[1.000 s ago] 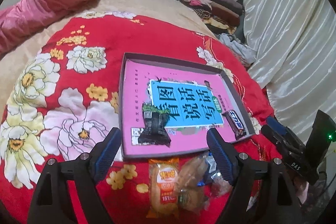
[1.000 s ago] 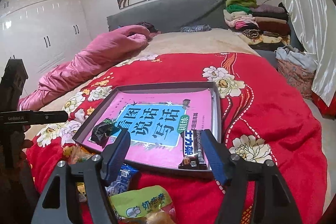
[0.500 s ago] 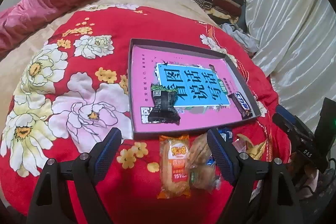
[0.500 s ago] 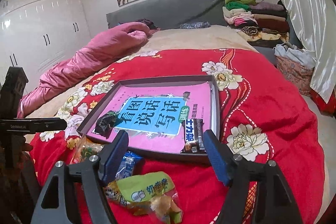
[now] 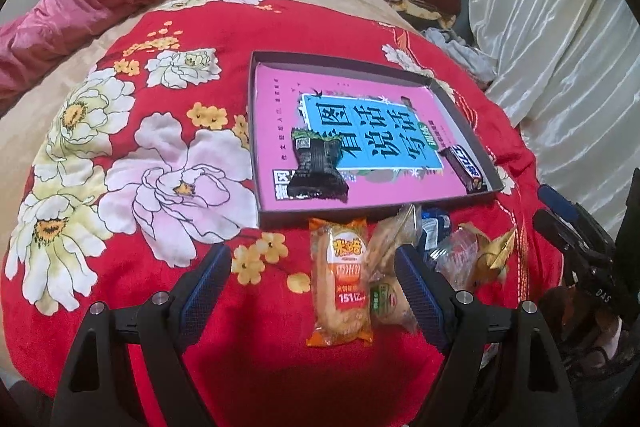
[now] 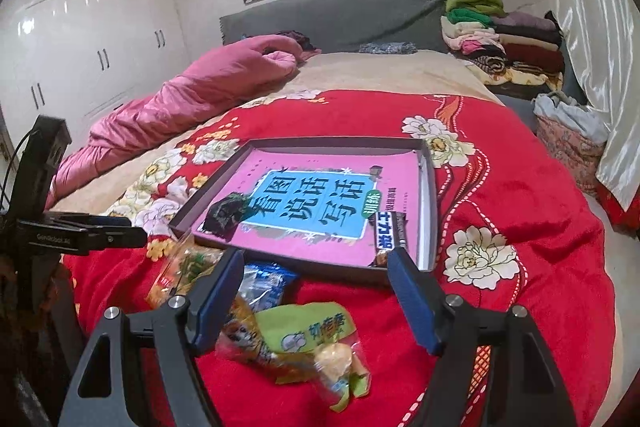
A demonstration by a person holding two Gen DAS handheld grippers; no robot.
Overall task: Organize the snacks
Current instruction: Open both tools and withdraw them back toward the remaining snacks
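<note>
A shallow grey box with a pink and blue printed bottom lies on the red floral blanket; it also shows in the right wrist view. Inside it are a black snack pack and a chocolate bar. In front of the box lie an orange bread pack, a clear bun pack, a blue pack and a green-labelled pack. My left gripper is open above the orange pack. My right gripper is open above the green pack.
A pink duvet lies on the far left of the bed. Folded clothes are stacked at the back right. White curtains hang on the right. The bed's front edge is just below both grippers.
Both grippers have pulled back from the box and risen, so more of the loose snack packs in front of it shows. Both stay open. No snack has moved.
</note>
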